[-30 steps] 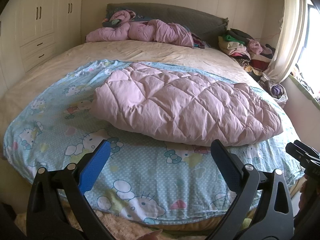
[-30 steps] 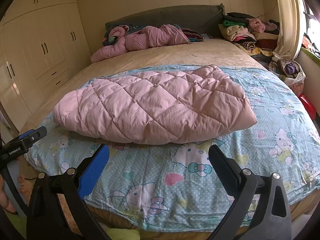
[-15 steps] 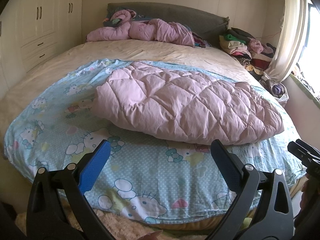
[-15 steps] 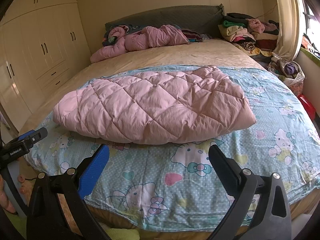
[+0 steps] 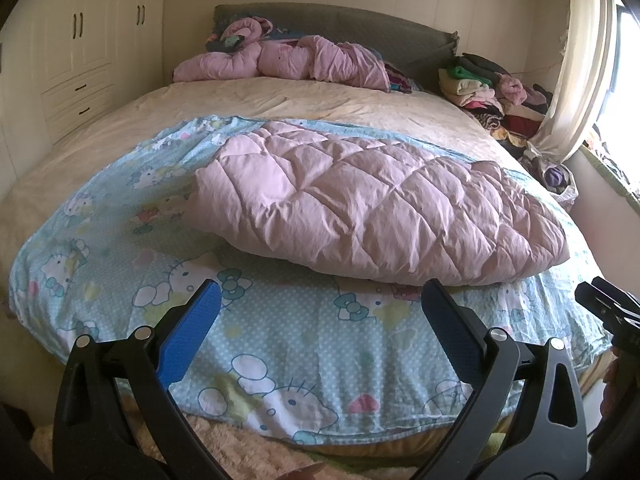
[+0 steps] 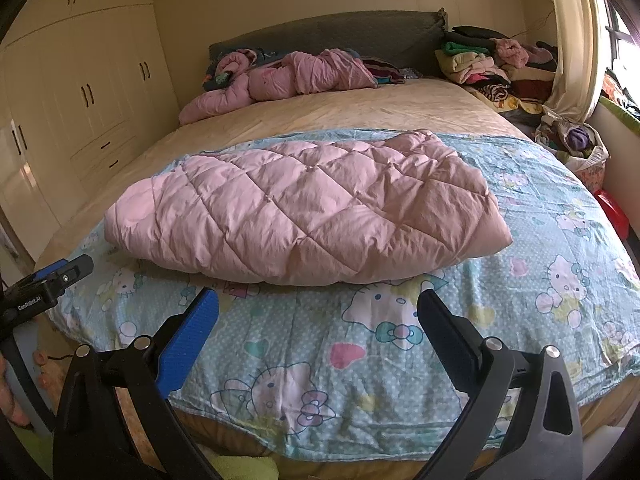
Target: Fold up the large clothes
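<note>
While both sets of jaws stand wide apart and grip nothing, the left gripper (image 5: 320, 312) and right gripper (image 6: 318, 312) hover over the near edge of the blue cartoon sheet (image 6: 400, 344). Beyond them, on the sheet's middle, lies the folded pink quilt (image 6: 308, 208). Farther back, past the sheet, a rumpled pink garment (image 5: 288, 60), perhaps a jacket, sits against the headboard (image 6: 320, 34).

Left gripper (image 5: 320, 304) sits at 6 o'clock, jaws spread wide, holding nothing, above the blue cartoon-print sheet (image 5: 280, 344). Pink quilted garment (image 5: 372, 208) lies folded at centre on that sheet, apart from the jaws. Right gripper (image 5: 608, 312) enters at 4 o'clock; its jaw state is unclear. Crumpled pink bedding (image 5: 296, 62) lies at 12 o'clock against the headboard (image 5: 360, 26). Clothes pile (image 5: 492, 92) at 2 o'clock. Wardrobe (image 5: 80, 48) at 10 o'clock.
</note>
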`<state>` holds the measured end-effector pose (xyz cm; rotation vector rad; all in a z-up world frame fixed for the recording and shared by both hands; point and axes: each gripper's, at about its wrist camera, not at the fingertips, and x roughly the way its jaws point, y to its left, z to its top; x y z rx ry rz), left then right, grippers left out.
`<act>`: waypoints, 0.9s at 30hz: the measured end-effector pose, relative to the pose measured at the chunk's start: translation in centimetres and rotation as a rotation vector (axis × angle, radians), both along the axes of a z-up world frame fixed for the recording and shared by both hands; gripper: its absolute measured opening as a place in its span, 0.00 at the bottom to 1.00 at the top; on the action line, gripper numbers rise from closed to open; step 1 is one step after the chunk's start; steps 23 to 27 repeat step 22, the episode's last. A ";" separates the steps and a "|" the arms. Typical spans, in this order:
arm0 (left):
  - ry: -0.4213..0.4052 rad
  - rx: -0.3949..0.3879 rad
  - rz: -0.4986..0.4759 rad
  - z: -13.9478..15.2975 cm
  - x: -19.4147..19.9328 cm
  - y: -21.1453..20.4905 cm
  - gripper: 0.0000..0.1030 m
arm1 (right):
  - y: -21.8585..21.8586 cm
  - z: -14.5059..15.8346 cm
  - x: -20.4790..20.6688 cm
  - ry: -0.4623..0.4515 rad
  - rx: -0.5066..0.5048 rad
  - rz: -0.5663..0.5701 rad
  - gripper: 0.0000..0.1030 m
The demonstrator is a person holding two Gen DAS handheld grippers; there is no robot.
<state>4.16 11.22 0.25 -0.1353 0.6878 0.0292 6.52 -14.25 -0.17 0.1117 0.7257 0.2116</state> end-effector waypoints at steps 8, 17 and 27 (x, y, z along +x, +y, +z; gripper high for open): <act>0.049 -0.034 0.019 -1.2 0.0 1.8 0.91 | -1.6 -1.4 -0.8 0.016 -0.041 -0.114 0.96; 0.119 0.012 0.284 -1.9 1.8 15.8 0.91 | -20.3 -6.9 -9.1 0.142 -0.151 -0.836 0.96; 0.208 0.079 0.530 -4.0 6.4 28.5 0.91 | -34.1 -12.0 -19.8 0.305 -0.175 -1.337 0.96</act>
